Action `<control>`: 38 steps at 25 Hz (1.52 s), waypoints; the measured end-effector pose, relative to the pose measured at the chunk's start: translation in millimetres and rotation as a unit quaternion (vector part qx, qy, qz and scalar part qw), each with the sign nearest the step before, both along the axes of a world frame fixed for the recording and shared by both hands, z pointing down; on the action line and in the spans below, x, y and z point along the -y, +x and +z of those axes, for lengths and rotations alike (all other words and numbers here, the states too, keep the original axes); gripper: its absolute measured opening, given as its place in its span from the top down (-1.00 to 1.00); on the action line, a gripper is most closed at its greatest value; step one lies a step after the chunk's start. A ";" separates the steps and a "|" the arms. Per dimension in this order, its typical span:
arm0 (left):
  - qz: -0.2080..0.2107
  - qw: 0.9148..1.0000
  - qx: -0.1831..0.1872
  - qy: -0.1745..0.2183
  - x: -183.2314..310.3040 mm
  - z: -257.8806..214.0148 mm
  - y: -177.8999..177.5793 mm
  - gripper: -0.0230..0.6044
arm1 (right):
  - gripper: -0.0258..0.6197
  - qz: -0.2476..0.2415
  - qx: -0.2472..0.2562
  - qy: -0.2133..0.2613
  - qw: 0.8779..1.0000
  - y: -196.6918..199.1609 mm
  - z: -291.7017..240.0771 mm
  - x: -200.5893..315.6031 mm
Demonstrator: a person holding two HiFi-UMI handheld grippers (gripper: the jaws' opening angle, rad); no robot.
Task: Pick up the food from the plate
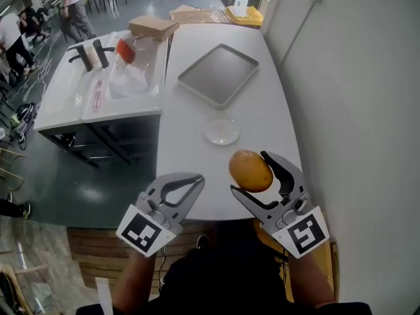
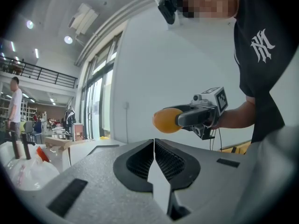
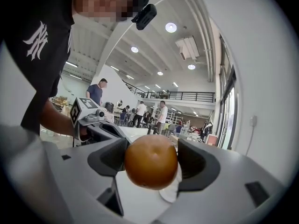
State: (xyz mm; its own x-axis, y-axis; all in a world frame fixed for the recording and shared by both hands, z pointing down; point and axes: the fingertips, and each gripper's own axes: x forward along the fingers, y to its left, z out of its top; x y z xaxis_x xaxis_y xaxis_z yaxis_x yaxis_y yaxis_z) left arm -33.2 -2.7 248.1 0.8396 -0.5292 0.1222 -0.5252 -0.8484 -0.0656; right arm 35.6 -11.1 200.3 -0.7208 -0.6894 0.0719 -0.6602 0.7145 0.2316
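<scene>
Over at the left of the head view stands a white sink unit [image 1: 79, 90] with two dark bottles [image 1: 92, 52] and a clear plastic bag [image 1: 128, 77] lying on it. A flat cardboard box [image 1: 153, 26] rests at its far corner. People stand and sit on the floor beyond it, in the upper left corner.

Low in the frame, left of centre, the left hand-held gripper [image 1: 197, 180] hovers at the near edge of the white table [image 1: 190, 130]. Its jaws are pressed together with nothing between them.

Moving right, a shallow metal tray [image 1: 218, 74] lies on the table in the upper middle of the frame. Below it sits a small clear plate [image 1: 222, 130].

Further right and lower, the right hand-held gripper [image 1: 250, 173] has its jaws closed around an orange fruit [image 1: 249, 169], gripping it at both sides. The fruit is lifted clear of the table. It is apart from the plate, on the near side of it, close to the table's front edge. The two grippers are side by side, near each other but not touching. A plain white wall [image 1: 354, 97] fills the right side.
</scene>
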 end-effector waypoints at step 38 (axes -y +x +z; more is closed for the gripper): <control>0.017 1.000 0.015 -0.016 -94.9 -34.1 99.0 0.90 | -0.14 -0.039 0.113 -0.067 0.991 95.0 2.4 -95.1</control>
